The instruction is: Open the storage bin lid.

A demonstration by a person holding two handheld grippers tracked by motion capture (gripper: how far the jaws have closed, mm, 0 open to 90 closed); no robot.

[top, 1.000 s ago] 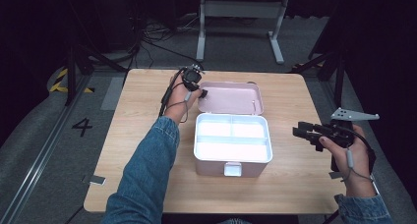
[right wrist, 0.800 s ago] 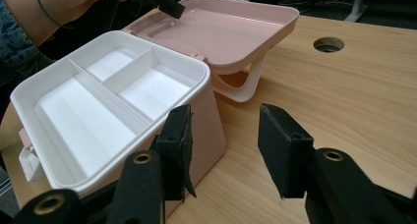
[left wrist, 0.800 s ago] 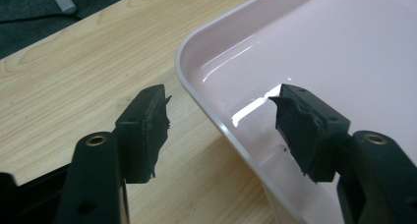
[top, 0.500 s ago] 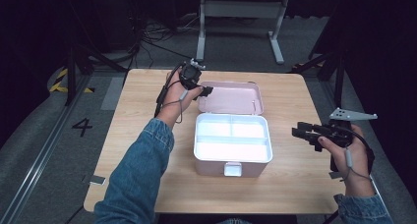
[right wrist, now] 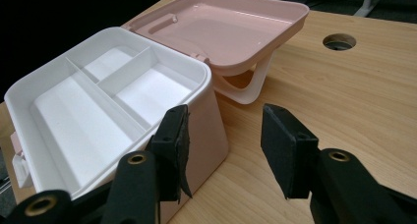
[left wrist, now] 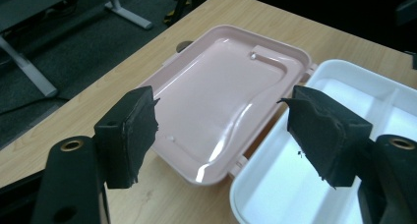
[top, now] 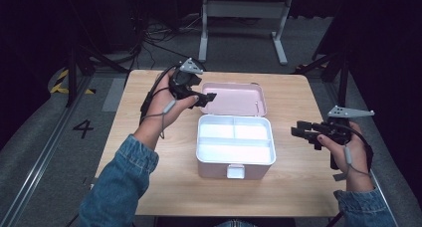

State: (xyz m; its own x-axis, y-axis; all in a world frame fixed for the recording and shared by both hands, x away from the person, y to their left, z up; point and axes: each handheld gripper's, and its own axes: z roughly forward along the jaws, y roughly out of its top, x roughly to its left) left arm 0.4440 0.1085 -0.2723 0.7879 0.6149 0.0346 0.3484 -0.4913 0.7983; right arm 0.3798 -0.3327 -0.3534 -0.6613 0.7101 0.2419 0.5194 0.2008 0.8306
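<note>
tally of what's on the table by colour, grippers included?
Pink: 1, the box with its lid lying open
White: 1, the divided tray inside the box
Black: 2, the left gripper and right gripper, both open and empty
Total: 4

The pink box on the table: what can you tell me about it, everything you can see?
The pink box looks like glossy plastic and stands open in the middle of the wooden table. Its lid is swung fully back, inside face up, hinged at the rear, with a white handle beneath it touching the table. A white tray with three empty compartments fills the top. A white latch sits on the front. Neither gripper touches it.
</note>
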